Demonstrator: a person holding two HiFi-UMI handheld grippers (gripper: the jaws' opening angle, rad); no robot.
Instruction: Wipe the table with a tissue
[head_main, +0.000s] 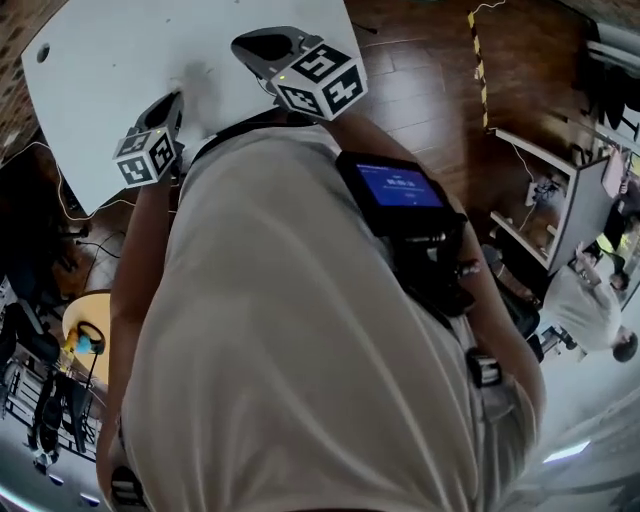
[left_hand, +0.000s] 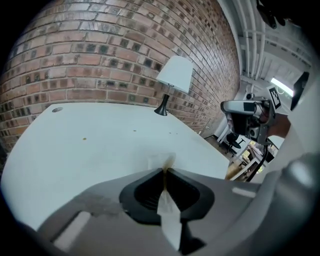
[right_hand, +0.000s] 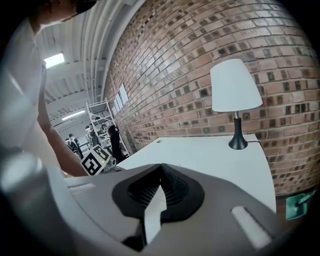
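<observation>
Currently my left tongs (left_hand: 165, 171) are clamped on the tissue (left_hand: 161, 161) (a small flap shows past the tips), over the white tabletop (left_hand: 90, 150), well short of the lamp (left_hand: 173, 80). My right tongs (right_hand: 161, 167) are closed, gripping nothing.

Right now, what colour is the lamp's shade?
The shade is white; the right gripper view shows it best.

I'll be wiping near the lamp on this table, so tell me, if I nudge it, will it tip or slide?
The lamp probably tips fairly easily: a broad shade sits high on a thin stem over a small base. It looks light, so a low nudge may slide it across the smooth table instead.
</observation>
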